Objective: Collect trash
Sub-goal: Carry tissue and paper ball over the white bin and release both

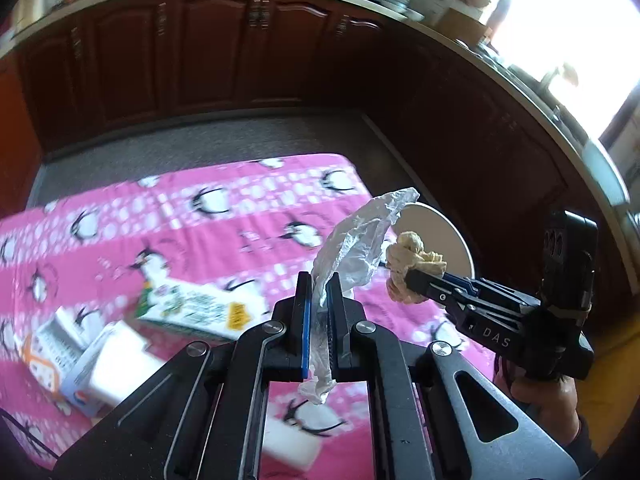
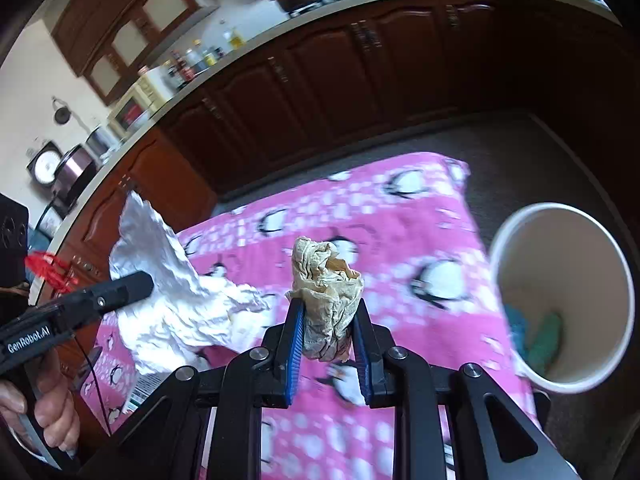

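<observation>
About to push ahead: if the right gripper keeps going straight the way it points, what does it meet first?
Probably the pink penguin cloth. The right gripper, carrying a crumpled tan paper wad, points there; the white bin sits off right. Depth is unclear.

Two handheld grippers of black metal with slotted linkage arms, round silver screws at the pivots and blue pads lining the fingers. At left of the right wrist view, left gripper lettered "GenRobot.AI" in white, red plastic piece and thin black cable alongside. At right of the left wrist view, right gripper marked "DAS".
</observation>
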A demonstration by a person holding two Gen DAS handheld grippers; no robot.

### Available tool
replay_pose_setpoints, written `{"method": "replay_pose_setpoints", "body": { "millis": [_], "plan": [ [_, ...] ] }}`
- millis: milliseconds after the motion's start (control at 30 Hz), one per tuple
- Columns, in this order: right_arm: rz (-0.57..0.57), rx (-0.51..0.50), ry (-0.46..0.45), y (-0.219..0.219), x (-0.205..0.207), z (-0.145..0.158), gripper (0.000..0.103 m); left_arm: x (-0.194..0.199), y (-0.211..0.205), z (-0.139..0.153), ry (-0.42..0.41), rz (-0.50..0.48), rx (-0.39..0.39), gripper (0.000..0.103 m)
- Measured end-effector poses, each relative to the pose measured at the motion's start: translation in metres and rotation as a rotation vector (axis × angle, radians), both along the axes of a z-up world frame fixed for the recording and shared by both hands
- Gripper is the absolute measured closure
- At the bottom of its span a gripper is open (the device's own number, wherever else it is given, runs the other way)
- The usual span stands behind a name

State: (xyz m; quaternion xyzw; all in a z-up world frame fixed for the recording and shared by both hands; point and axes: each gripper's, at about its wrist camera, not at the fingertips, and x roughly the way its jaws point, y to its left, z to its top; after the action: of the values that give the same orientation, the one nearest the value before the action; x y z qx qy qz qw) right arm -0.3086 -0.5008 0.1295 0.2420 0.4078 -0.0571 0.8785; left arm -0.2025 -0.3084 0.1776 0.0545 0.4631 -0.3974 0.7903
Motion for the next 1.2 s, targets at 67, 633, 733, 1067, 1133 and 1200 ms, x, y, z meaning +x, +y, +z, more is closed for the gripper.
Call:
{"method": "replay_pose_setpoints", "body": {
  "millis": [67,633,733,1067,1133,1200],
  "plan": [
    [-0.039,-0.01,0.006,-0.016,-0.014,0.0,0.081,-0.007,-0.019,0.004,-0.016,-0.031,0.008,0.099],
    [-0.297,-0.025,0.114,-0.133,-0.093,-0.027,0.081,-0.046,-0.181,-0.015,-0.026,-0.223,0.036,0.099],
    [-0.321,-0.018,0.137,-0.144,-0.094,-0.035,0.081,-0.047,-0.2,-0.025,-0.012,-0.226,0.034,0.099],
    [-0.356,-0.029,0.186,-0.16,-0.089,-0.057,0.081,-0.046,-0.234,-0.059,0.033,-0.216,0.033,0.099],
    [-0.37,-0.033,0.197,-0.161,-0.089,-0.059,0.081,-0.047,-0.236,-0.063,0.04,-0.218,0.034,0.097],
    [-0.386,-0.047,0.216,-0.159,-0.087,-0.061,0.072,-0.047,-0.237,-0.067,0.059,-0.224,0.04,0.088]
  ]
}}
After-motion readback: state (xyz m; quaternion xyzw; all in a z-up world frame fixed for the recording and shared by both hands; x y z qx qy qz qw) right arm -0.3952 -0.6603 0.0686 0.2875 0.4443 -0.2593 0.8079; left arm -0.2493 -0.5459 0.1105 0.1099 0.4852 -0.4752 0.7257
